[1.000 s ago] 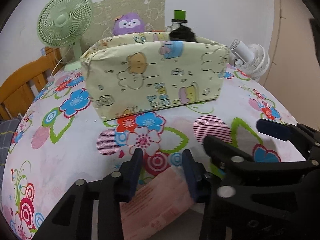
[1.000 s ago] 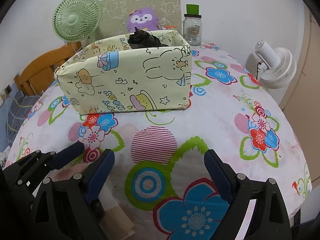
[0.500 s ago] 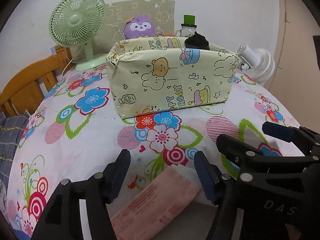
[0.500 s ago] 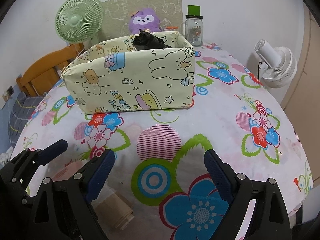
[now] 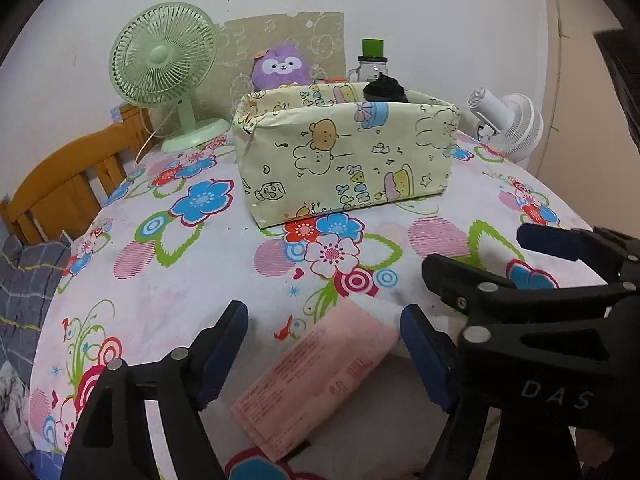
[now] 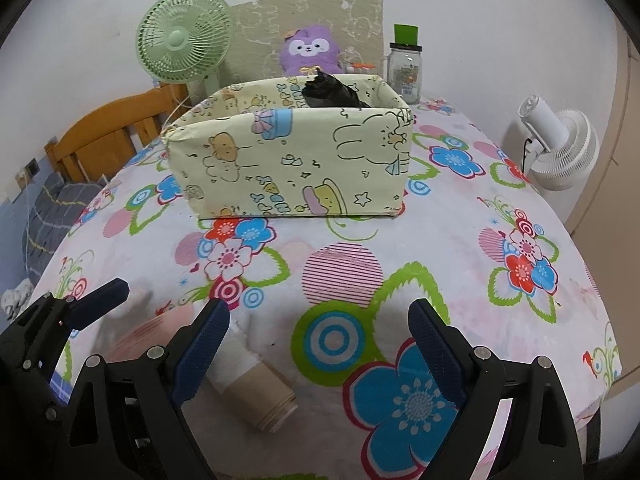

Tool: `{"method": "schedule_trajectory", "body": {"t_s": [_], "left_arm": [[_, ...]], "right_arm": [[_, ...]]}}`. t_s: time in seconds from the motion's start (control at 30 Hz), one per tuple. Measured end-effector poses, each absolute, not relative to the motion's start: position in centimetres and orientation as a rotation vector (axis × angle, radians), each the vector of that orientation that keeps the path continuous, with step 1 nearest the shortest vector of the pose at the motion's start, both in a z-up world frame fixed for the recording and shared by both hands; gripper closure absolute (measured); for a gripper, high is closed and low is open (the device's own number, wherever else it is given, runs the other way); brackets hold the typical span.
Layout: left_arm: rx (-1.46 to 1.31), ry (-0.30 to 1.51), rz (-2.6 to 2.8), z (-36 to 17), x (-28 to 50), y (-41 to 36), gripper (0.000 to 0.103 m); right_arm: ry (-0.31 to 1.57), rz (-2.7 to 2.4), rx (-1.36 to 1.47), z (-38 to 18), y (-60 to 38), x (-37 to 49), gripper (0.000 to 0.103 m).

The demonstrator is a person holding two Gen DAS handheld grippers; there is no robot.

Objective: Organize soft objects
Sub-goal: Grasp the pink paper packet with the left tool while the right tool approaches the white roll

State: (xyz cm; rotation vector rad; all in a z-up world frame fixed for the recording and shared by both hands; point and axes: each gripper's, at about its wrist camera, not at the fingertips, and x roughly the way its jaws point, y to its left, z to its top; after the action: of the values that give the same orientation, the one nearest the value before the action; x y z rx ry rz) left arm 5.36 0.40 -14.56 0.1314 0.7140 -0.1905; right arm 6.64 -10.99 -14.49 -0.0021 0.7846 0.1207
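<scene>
Storage box [image 5: 344, 156], rectangular, open-topped, wrapped in pale yellow paper printed with cartoon bears, rabbits and hats; stands toward the far half of the worktop [image 5: 192, 280]. Contents: one crumpled black item [image 6: 330, 92], glossy, poking above the rim at the box's far right corner; what else lies inside cannot be told.

Worktop covering: smooth white cloth with large blue, red and pink flowers and green leaves.

Pink packet [image 5: 320, 376], flat, soft, oblong, fine print on its face; lies at the near edge of the worktop, between the fingers of the left gripper [image 5: 324, 356] and not touched by them. Left gripper: black frame, blue ribbed pads, jaws spread wide.

Beige roll [image 6: 256, 396], cylindrical, matte, lying on its side at the near edge, just beside the left finger of the right gripper [image 6: 318, 344]. Right gripper: same build, jaws spread wide, nothing between them but cloth.

Behind the box: purple plush toy [image 6: 308, 50], fuzzy, white face patch, set against a printed beige board [image 6: 308, 16]; glass jar [image 6: 405, 70] with a green lid, to its right; green desk fan [image 5: 166, 76], round grille, on a stand at far left. White fan [image 6: 560, 148], round, off the right edge of the worktop. Wooden chair [image 5: 68, 184], orange-brown, slatted, at left.
</scene>
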Motion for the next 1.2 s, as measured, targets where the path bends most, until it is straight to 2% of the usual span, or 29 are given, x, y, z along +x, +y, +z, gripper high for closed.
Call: {"method": "schedule_trajectory", "body": {"t_s": [0.8, 1.03, 1.1, 1.17, 1.2], "left_arm": [[0.111, 0.782, -0.137, -16.4, 6.5, 1.7, 0.013], [0.077, 0.788, -0.148, -16.4, 7.3, 2.1, 0.031], [0.069, 0.79, -0.146, -16.3, 7.7, 2.1, 0.033], [0.065, 0.789, -0.157, -16.3, 8.0, 2.0, 0.043], [0.065, 0.789, -0.16, -16.2, 8.1, 2.0, 0.045]], "right_arm": [[0.831, 0.165, -0.039, -15.9, -9.6, 6.5, 0.01], [0.844, 0.17, -0.015, -16.1, -9.7, 7.4, 0.01], [0.848, 0.169, -0.003, -16.1, -9.8, 7.8, 0.01], [0.845, 0.166, 0.001, -16.0, -9.9, 8.1, 0.01], [0.845, 0.165, 0.002, -16.0, -9.8, 8.2, 0.01]]}}
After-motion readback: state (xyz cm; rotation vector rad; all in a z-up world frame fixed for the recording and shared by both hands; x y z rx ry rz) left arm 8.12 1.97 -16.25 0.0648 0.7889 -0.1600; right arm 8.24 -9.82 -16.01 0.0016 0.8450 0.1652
